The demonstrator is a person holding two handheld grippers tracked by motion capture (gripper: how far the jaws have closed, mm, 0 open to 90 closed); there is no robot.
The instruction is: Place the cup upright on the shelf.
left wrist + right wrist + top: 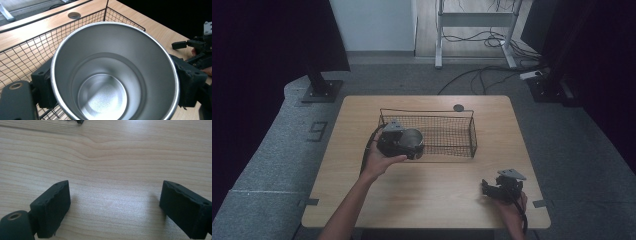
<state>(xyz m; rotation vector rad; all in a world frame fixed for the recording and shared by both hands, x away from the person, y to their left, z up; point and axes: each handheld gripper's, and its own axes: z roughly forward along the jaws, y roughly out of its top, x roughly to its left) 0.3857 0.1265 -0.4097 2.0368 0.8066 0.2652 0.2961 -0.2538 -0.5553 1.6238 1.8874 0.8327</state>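
Note:
A shiny steel cup (413, 141) (115, 72) is clamped between the jaws of my left gripper (404, 145) (115, 82), which is shut on its sides. The cup hangs tilted at the near left corner of a black wire basket (447, 131) (27, 55), and its mouth faces the left gripper view, which looks into an empty cup. My right gripper (497, 189) (113, 207) rests low over the table near the front right corner. Its jaws stand wide open with bare wood between them. It appears farther off in the left gripper view as the right gripper (197, 47).
The wooden table (427, 190) has a round cable hole (458, 107) at the back edge, behind the basket. Black stands and loose cables lie on the floor beyond the table. A foot of the basket (79, 121) peeks into the top of the right gripper view.

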